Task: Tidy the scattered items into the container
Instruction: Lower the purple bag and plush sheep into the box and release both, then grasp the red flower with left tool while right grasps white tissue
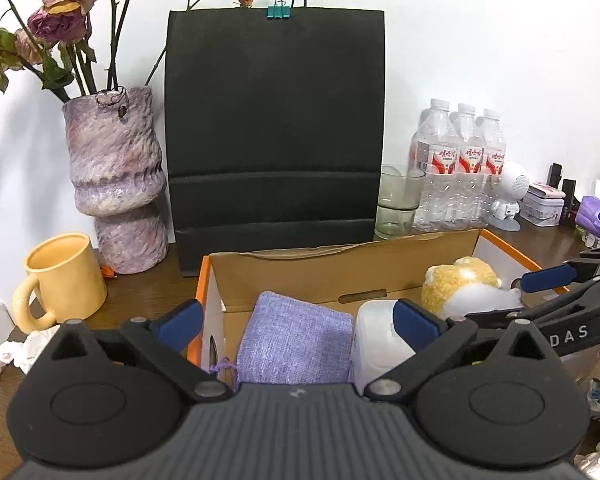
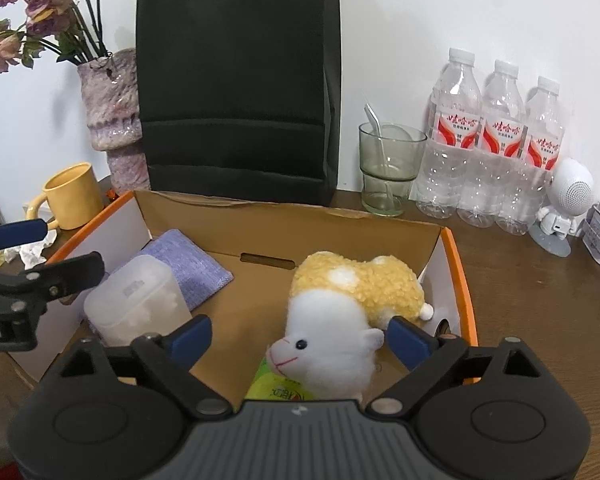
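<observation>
Cardboard box (image 2: pixel 340 236), orange-rimmed, straight ahead of both grippers, long axis running left to right. Inside, just beyond right gripper (image 2: pixel 298 338): plush sheep (image 2: pixel 340 320), nose toward camera, body angled back-right, over a green packet (image 2: pixel 272 386). Ahead of left gripper (image 1: pixel 298 322): lilac pouch (image 1: pixel 296 344) lying flat, white tub (image 1: pixel 374 340) beside. Both jaws spread wide, gripping nothing.
</observation>
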`<state>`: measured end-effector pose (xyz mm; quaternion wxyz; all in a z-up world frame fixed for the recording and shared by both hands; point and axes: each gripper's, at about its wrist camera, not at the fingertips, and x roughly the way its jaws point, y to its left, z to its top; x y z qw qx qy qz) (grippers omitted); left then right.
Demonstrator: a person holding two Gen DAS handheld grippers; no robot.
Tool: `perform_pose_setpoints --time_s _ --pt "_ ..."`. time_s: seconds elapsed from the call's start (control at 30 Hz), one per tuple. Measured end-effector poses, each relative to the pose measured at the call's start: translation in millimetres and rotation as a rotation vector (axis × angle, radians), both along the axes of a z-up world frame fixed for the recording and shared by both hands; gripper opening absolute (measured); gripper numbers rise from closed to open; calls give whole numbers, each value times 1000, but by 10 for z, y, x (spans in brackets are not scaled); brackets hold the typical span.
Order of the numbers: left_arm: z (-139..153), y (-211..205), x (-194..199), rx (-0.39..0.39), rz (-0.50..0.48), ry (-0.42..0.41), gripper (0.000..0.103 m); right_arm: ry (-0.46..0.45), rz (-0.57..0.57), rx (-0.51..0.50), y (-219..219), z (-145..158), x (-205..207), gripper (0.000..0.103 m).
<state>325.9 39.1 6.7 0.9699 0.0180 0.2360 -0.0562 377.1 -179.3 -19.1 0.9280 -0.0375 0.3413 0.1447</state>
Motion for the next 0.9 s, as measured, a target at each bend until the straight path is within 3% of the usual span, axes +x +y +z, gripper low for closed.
perform_pose_setpoints --time_s 0.27,0.63,0.9 --pt "156 22 -169 -37 -12 -39 103 -53 -2 18 -64 200 -174 102" --pt "307 62 -685 -59 -53 -99 103 -170 23 51 -235 529 -723 103" --pt "180 279 -1227 -69 -41 -100 103 -187 13 21 -450 350 -1351 103"
